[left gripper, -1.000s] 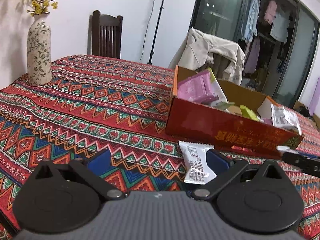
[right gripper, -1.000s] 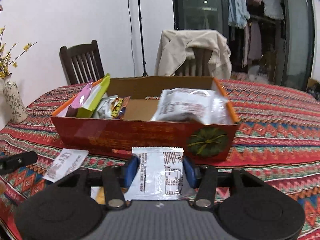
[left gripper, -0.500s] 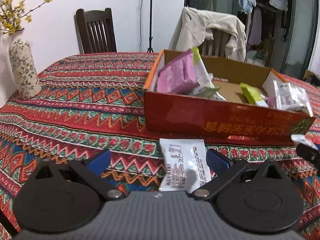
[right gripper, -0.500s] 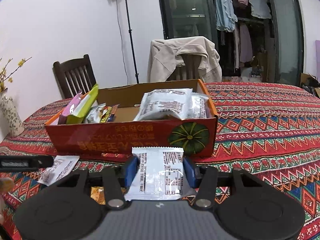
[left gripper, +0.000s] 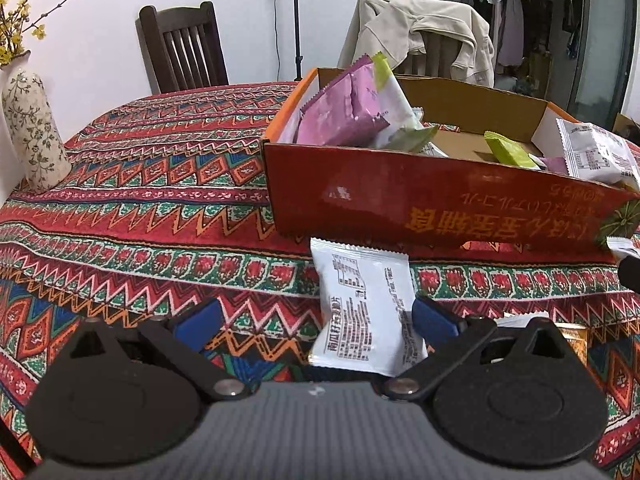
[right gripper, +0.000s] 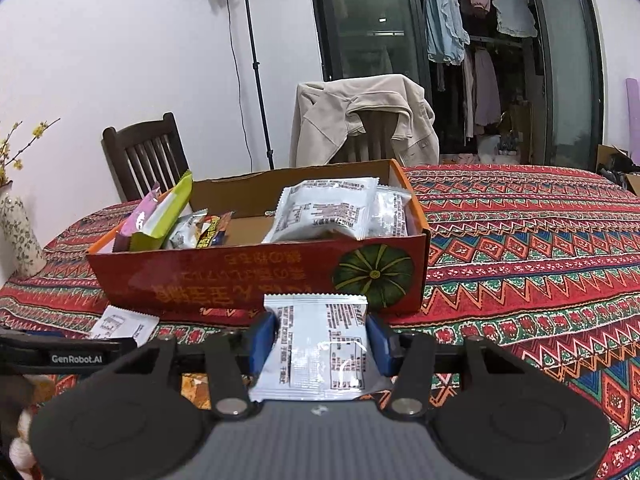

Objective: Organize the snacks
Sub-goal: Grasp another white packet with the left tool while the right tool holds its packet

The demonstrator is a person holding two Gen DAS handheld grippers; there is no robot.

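1 white packet [right gripper: 320, 344] pinched in right tool [right gripper: 322, 344]; left tool [left gripper: 314, 322] wide

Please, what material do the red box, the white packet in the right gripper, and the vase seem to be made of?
The red box looks like printed cardboard: plain brown inner walls, glossy red outside with sheen. The white packet, held in the right gripper, seems thin plastic film: shiny glare, crimped serrated edge. The vase appears glazed ceramic, cream with a painted leaf pattern, though the glaze is hard to confirm.

left tongs [left gripper: 314, 320]: spread wide, low | right tongs [right gripper: 320, 344]: apparently clamped, raised
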